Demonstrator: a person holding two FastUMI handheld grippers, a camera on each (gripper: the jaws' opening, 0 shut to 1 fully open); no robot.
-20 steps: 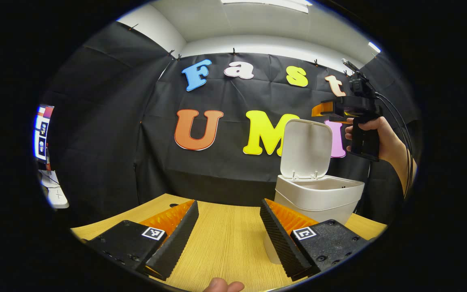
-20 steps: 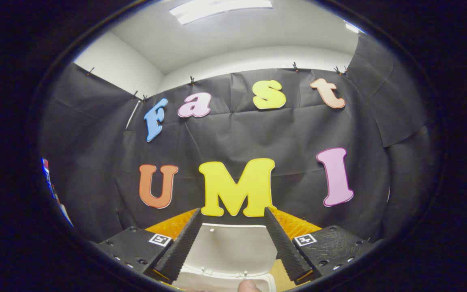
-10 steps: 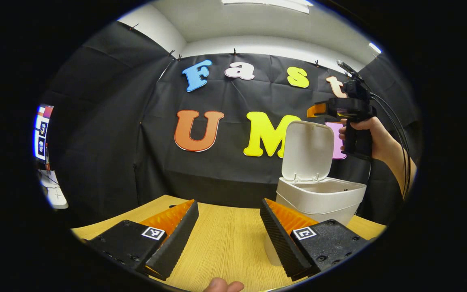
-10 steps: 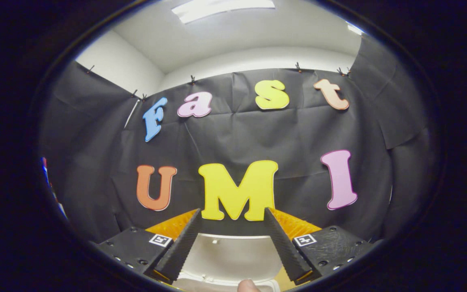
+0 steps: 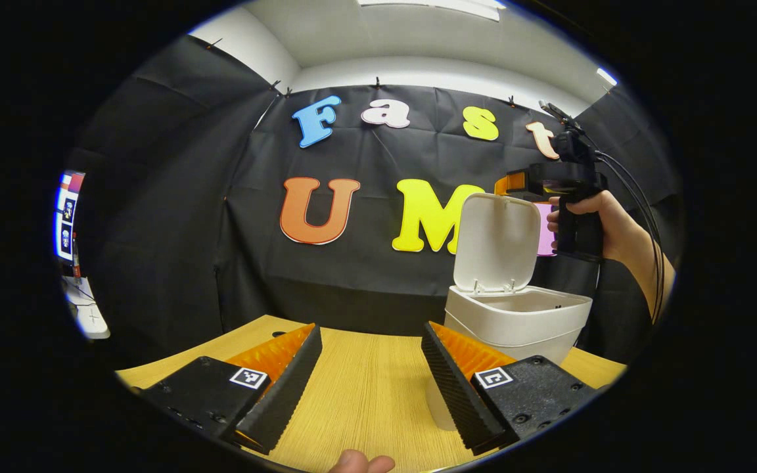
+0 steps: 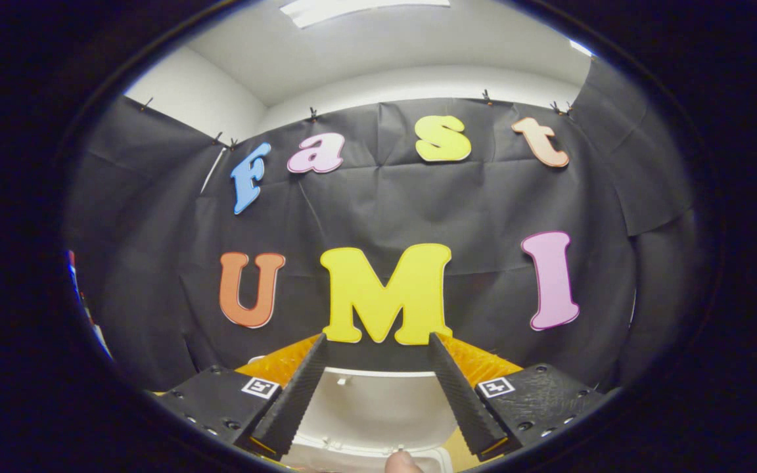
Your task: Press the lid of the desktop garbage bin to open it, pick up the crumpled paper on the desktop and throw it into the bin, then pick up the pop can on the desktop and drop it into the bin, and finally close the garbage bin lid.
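In the left gripper view, at the lower left and centre of the frame, we are holding the left gripper (image 5: 368,368) low over the wooden desktop (image 5: 365,394) with its fingers spread apart and nothing between them. Moving right, we are seeing the white garbage bin (image 5: 516,322) at the right of centre, standing on the desktop with its lid (image 5: 497,240) tipped up and open. At the upper right, a hand (image 5: 598,223) is gripping the right gripper (image 5: 516,180) just above the lid's top edge. In the right gripper view, that gripper's fingers are likewise standing apart and empty at the bottom of the frame, with the raised lid showing between them. No crumpled paper or pop can is lying on the stretch of desktop we are seeing, so we are judging that both are probably already in the bin and that the closing step is in hand. The next move is calling for the right gripper to push the lid forward and down until it is shutting against the rim.
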